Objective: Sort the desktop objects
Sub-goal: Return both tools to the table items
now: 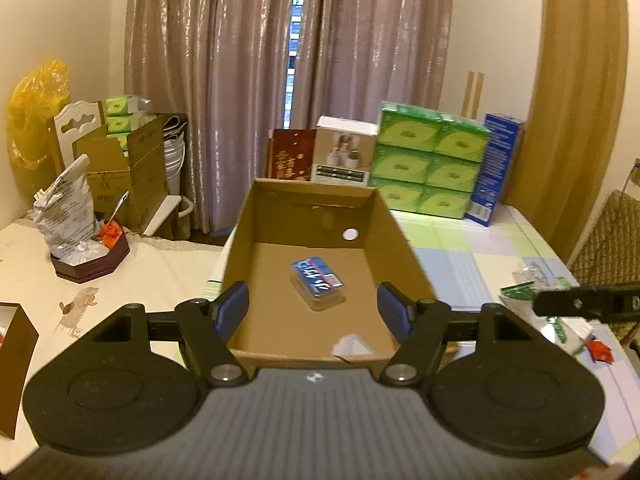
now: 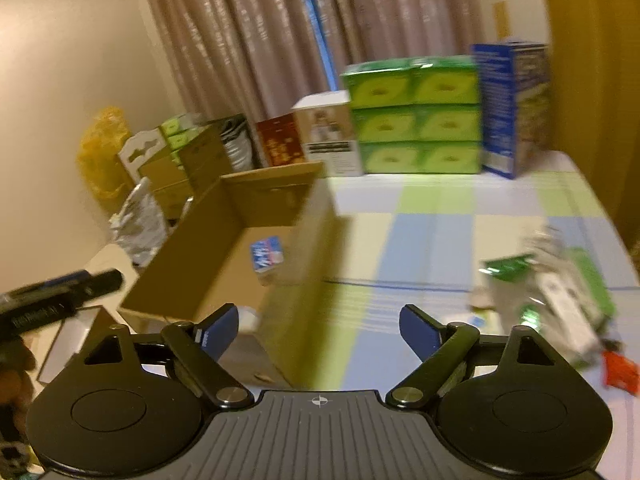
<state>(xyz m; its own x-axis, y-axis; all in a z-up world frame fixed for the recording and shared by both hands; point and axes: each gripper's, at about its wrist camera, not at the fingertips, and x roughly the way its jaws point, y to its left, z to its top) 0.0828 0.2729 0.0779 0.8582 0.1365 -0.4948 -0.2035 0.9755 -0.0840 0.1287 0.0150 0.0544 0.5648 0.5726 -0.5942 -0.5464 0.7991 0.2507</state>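
Observation:
An open cardboard box [image 1: 244, 232] stands on the table, and a small blue-labelled packet [image 1: 317, 281] lies on its floor. My left gripper [image 1: 313, 307] is open and empty above the box's near end. My right gripper [image 2: 319, 326] is open and empty to the right of the box [image 2: 308, 240], over the checked tablecloth. The packet [image 2: 267, 256] shows in the right wrist view too. A heap of green and clear packets [image 2: 560, 296] and a small red item [image 2: 619, 372] lie at the right. That heap [image 1: 532, 292] shows in the left wrist view.
Stacked green tissue packs [image 1: 428, 160], a blue carton [image 1: 496, 168] and two small boxes [image 1: 320, 156] stand at the table's far edge. A dark red hexagonal tray [image 1: 90, 262] with a foil bag sits on the left. A brown box [image 1: 16, 344] lies at the near left.

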